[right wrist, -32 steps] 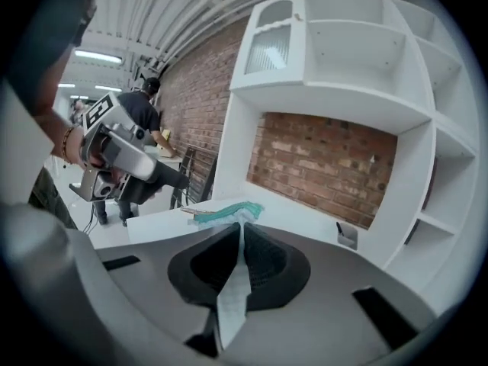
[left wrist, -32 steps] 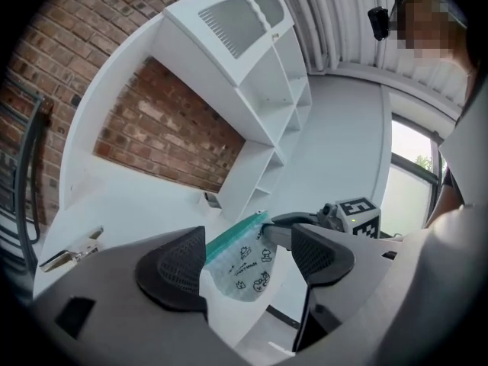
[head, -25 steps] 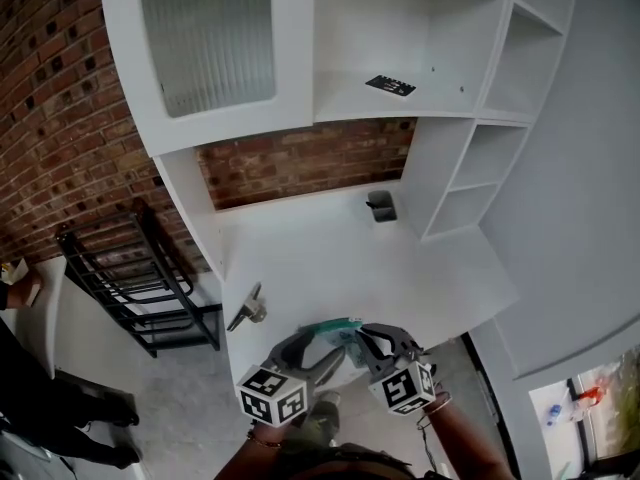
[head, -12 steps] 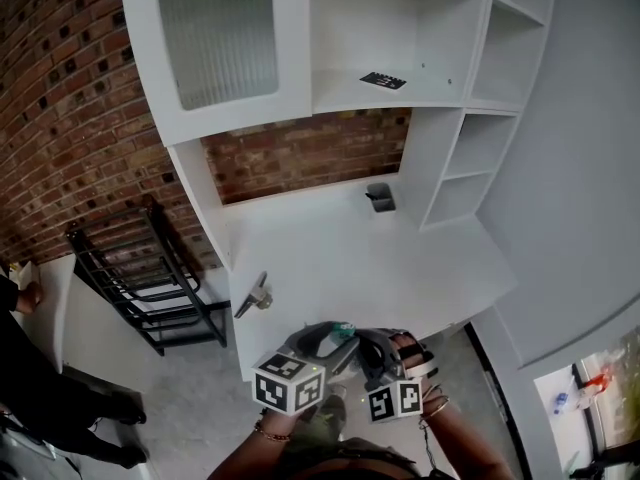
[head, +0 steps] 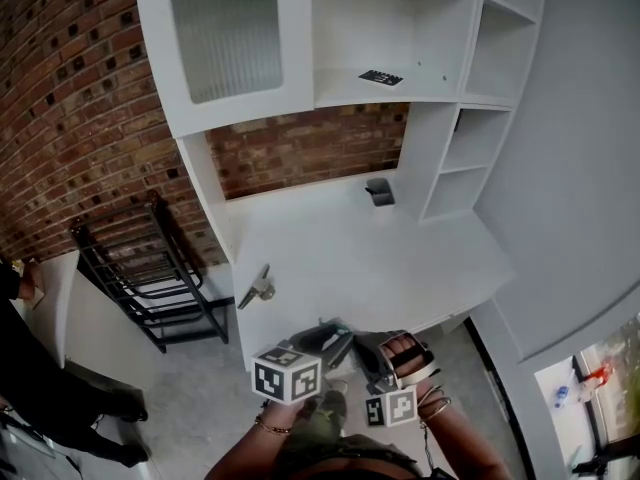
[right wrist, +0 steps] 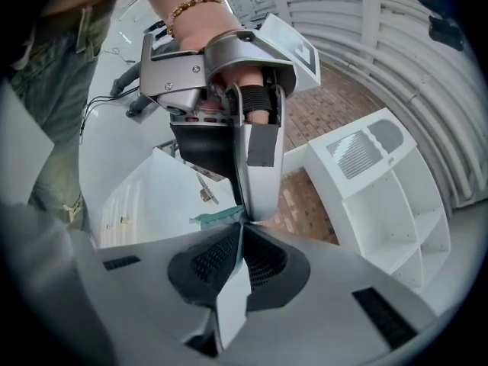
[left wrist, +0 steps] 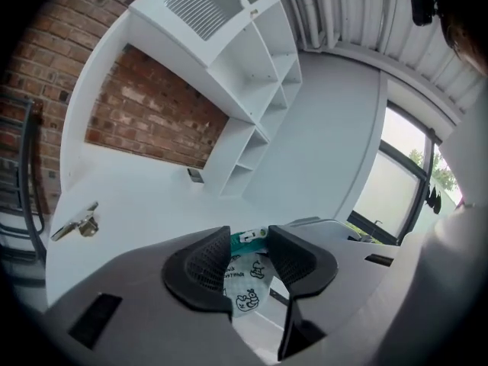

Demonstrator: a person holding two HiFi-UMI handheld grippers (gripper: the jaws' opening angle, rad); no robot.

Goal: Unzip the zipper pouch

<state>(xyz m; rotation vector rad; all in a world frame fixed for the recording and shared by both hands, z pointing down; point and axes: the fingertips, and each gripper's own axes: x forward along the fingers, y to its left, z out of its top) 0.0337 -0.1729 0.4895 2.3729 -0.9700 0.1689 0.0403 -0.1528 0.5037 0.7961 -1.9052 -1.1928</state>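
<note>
Left gripper: my jaws have just been closing to a narrow gap, with the zipper pouch between them.
Right gripper: my jaws together, pinching the pouch's edge.
Pouch: held in air, off the bench front.

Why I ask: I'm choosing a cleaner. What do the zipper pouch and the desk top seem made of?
The zipper pouch: probably thin soft fabric or coated plastic, white with printed cartoons and a teal zip tape; it looks thin and limp. The desk top: likely painted or laminated board, smooth matte white with no visible grain; cannot tell which.
</note>
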